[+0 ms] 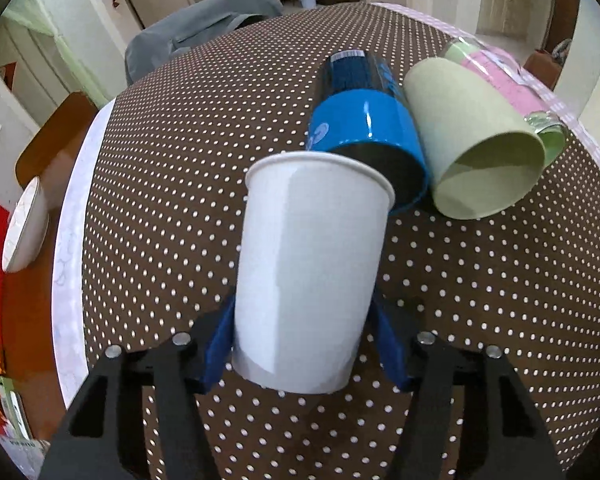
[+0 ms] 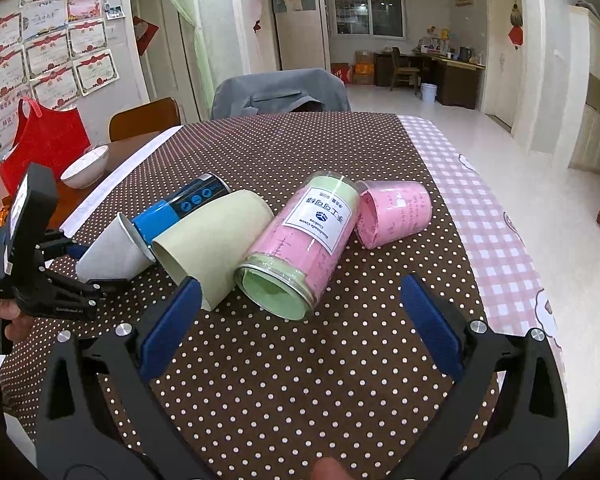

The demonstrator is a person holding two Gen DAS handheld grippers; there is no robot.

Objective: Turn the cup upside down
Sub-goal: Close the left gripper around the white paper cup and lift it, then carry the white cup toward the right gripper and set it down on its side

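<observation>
Centrally in the left wrist view, the white paper cup was gripped near its base by the left gripper. Lower in the right wrist view, the right gripper was held spread, grasping nothing, over the dotted tablecloth.

Both views are evenly lit by soft indoor light, bright enough that colours read cleanly. In the left wrist view a thin white glare streak runs down the blue cup, and the white paper cup shows a brighter band on its right half with grey shade at 9 o'clock. Shadows on the dotted tablecloth are faint and short. Fisheye distortion bows the table edges strongly, and black vignette fills the corners at 1, 5, 7 and 11 o'clock. The far room looks slightly soft; the floor at 3 o'clock is nearly washed out.
</observation>
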